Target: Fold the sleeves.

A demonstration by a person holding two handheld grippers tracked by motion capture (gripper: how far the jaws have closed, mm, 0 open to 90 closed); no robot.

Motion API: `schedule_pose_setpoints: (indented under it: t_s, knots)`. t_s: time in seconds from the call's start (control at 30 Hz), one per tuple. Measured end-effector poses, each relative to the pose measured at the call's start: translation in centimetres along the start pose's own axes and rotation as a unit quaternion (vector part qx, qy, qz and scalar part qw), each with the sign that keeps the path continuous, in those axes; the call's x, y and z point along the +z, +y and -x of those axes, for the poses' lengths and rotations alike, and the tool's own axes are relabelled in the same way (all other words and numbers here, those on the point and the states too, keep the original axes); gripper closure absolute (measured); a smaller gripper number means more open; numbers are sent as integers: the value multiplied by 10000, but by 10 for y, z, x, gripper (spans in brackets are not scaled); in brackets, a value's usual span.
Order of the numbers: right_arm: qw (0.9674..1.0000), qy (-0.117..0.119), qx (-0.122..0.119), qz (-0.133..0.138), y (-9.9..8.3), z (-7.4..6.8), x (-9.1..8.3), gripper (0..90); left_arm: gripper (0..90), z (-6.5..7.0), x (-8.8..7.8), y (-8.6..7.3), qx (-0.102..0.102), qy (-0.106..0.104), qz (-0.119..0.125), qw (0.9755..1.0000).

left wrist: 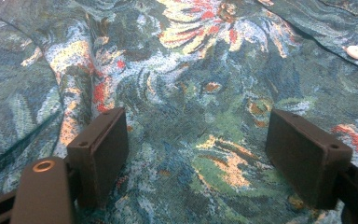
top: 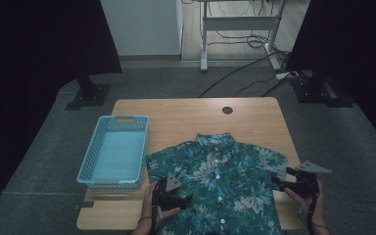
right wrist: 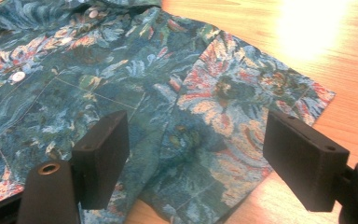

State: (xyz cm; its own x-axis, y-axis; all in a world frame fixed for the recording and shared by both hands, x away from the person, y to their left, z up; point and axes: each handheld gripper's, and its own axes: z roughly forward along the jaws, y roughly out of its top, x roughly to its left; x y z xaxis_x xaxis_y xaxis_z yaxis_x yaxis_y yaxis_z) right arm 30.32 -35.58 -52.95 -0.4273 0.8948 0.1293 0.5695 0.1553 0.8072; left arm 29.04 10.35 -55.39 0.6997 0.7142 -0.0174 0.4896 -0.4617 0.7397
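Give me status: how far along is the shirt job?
Done: shirt lies flat, buttoned, front up on the table. In hand: left gripper over its left side, right gripper at the right sleeve, jaws open, nothing gripped. Left: no fold is made; basket holds nothing.

Teal floral shirt, light-blue basket, pale wooden table.

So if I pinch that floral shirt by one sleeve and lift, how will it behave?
The shirt is thin woven cloth lying flat with soft creases, so it will probably droop and unfold rather than hold shape. It looks light. Pushed across the table, it would likely bunch up, not slide whole.
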Motion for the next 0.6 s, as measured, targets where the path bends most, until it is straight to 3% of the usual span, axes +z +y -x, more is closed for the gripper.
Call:
schedule_pose_setpoints:
  t_s: [0.6]
  knots:
    - [9996,-205,168,17,-3,18,-1,226,208,1,1,0,39,36,-11,10000]
